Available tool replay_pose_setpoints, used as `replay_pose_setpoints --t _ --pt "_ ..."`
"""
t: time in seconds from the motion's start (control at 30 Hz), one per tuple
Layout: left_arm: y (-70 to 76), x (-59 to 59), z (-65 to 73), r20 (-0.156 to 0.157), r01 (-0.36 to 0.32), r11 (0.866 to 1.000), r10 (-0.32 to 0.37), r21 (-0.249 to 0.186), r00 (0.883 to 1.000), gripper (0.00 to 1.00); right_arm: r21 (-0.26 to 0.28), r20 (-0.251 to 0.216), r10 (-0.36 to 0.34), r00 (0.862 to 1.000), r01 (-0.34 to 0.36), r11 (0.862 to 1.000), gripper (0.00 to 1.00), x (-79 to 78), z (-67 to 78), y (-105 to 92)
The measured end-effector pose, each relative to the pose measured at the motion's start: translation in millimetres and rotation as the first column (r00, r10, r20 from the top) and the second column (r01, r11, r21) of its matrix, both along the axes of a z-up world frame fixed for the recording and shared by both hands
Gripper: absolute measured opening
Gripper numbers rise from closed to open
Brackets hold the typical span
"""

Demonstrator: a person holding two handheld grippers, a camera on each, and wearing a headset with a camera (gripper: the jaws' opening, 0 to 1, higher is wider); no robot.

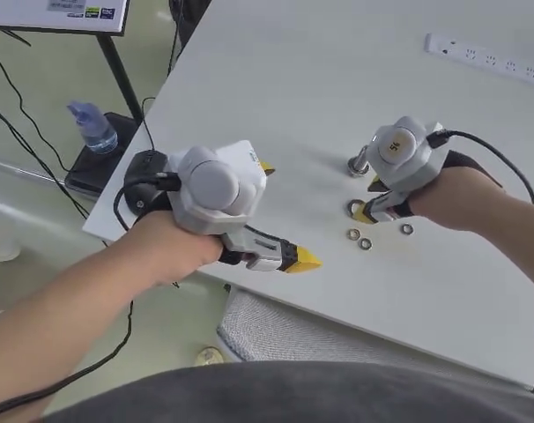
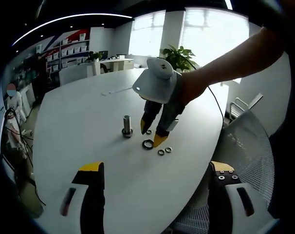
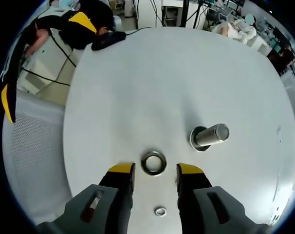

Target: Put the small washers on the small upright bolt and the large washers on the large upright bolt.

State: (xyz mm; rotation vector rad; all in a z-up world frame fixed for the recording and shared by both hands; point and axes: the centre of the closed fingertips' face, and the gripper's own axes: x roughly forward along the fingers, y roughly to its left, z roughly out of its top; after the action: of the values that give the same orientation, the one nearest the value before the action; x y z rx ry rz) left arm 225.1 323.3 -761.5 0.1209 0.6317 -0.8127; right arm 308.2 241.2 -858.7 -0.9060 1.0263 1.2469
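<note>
Head view: power strip (image 1: 487, 57) beyond bolt (image 1: 359, 163)

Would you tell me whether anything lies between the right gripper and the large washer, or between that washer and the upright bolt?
Nothing visible does. The right gripper hangs open over the large washer, and bare table lies between that washer and the upright bolt.

white table (image 1: 276, 106), bright windows (image 2: 206, 34), mesh chair (image 2: 245, 141)

Shiny metal bolt (image 3: 209, 136), matt white table (image 3: 152, 87)
</note>
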Motion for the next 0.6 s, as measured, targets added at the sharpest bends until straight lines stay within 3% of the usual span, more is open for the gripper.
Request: replay_pose_setpoints --t 0.23,0.5,0.6 --pt "5.0 1.5 -1.2 -0.002 -0.006 1.000 0.006 0.000 1.000 0.88 0.011 0.014 -0.018 1.000 0.018 1.000 0.35 -1.0 -0.8 0.0" --pt "7.2 3.0 -1.0 -0.001 -0.014 1.000 0.014 -0.003 1.000 0.87 0.068 0.025 -0.074 0.997 0.072 0.995 0.36 -2.8 -4.6 -0.4" --pt "7.6 2.1 -1.5 -0.004 -0.014 1.000 0.014 -0.002 1.000 0.87 0.058 0.030 -0.063 0.998 0.061 0.996 0.36 -5.2 -7.6 -1.7"
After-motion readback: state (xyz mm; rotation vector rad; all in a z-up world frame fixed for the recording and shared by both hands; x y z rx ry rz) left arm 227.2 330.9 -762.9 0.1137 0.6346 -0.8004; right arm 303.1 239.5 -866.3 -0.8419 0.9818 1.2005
